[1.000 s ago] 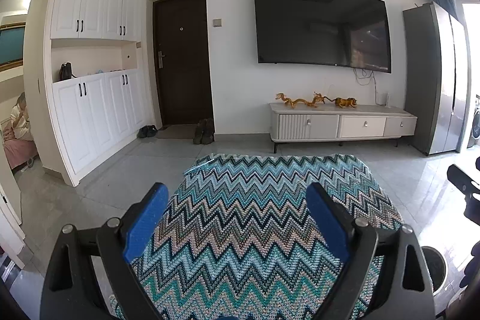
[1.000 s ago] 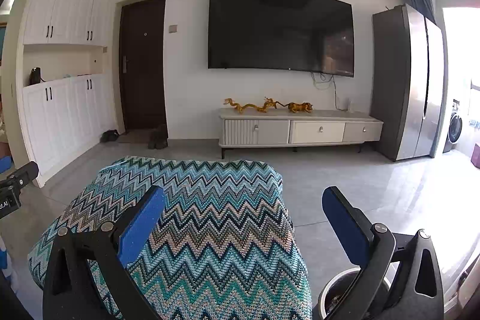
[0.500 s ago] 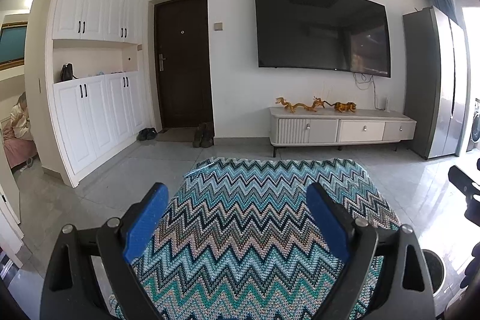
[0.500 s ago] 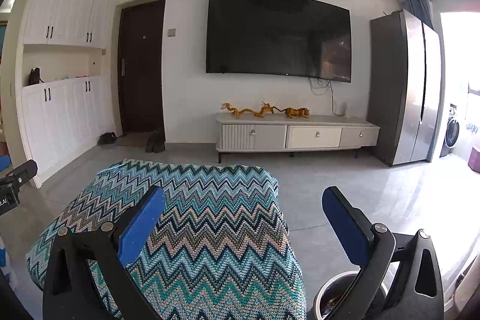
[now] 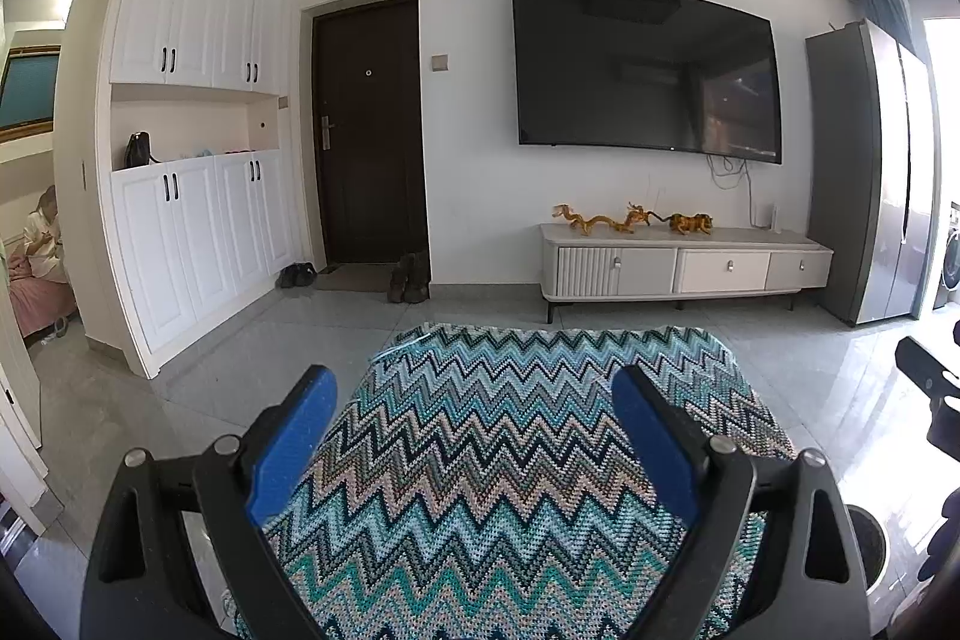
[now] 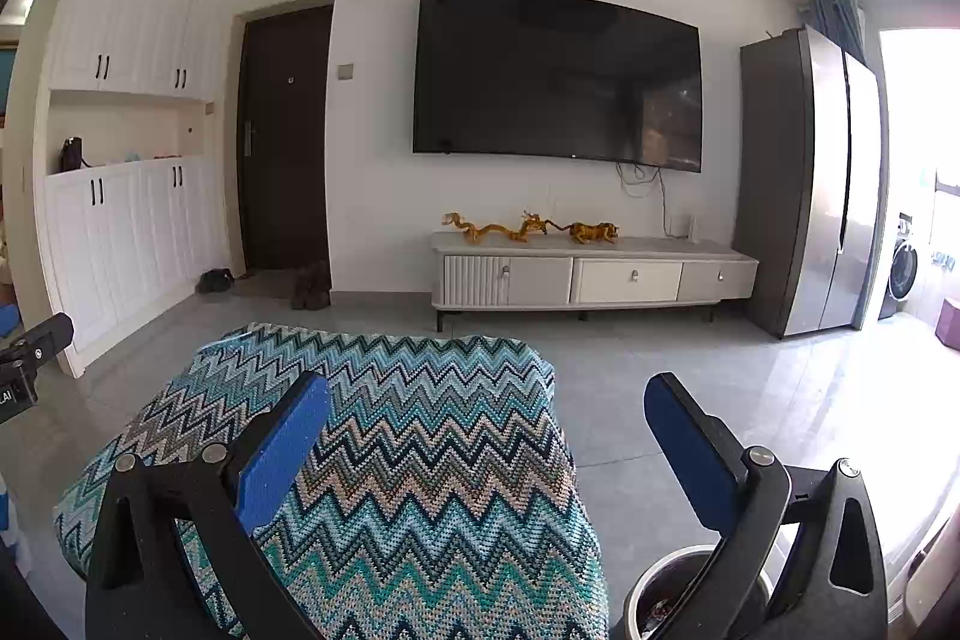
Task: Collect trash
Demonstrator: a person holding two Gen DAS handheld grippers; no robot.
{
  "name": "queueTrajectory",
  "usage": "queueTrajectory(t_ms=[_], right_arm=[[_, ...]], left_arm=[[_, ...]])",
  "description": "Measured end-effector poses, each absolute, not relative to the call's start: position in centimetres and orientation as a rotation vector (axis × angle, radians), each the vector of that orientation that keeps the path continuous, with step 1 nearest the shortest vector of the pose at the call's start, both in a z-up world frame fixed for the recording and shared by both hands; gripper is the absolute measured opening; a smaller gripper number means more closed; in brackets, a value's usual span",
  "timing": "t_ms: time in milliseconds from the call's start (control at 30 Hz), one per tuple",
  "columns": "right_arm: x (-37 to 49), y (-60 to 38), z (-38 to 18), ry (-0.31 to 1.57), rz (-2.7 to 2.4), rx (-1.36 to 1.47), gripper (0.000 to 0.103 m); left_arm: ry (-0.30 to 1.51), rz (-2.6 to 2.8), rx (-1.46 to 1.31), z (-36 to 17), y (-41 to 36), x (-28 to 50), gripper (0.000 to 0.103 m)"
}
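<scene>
The white wall (image 5: 468,112) was seen filling the middle of both views, with the big black television (image 5: 645,70) mounted across the centre right of the frame. The tall grey refrigerator (image 6: 810,178) was stood at the right edge, and the white cabinets (image 5: 198,160) were ranged along the left side beside the dark door (image 5: 369,130). The grey tiled floor (image 6: 690,388) was spread across the lower half. A zigzag-patterned blanket (image 5: 516,448) in teal, blue and beige was laid over a raised surface at the bottom centre of the left wrist view, and at the lower left of the right wrist view. The low white TV console (image 6: 594,274) was set under the television, with golden figurines (image 6: 528,227) lined up on top. A seated person (image 5: 45,235) was glimpsed through the doorway at the far left.

The left claw (image 5: 474,436) was held spread wide over the blanket, nothing between its blue pads (image 5: 294,442). The right claw (image 6: 489,448) was likewise spread wide and empty, one pad over the blanket edge, the other over bare floor.

The trash bin (image 6: 672,595) was found at the bottom right of the right wrist view, on the floor just beside the blanket and partly hidden behind the claw's right finger; dark bits could be made out inside, too small to tell. Shoes (image 5: 411,277) were left by the door.
</scene>
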State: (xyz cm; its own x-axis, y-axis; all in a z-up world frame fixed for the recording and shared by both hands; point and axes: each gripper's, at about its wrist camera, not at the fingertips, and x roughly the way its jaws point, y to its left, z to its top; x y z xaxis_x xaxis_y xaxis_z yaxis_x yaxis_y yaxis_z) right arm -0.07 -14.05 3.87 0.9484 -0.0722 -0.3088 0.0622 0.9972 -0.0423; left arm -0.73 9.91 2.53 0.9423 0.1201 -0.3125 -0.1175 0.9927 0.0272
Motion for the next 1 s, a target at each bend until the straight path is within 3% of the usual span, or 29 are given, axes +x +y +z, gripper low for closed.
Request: queueTrajectory(t_ms=[1000], right_arm=[[-2.2, -15.1, 3.8, 0.303, -0.078, -0.036, 0.103]], left_arm=[[0.299, 0.111, -0.020, 2.6, 9.7, -2.8, 0.093]])
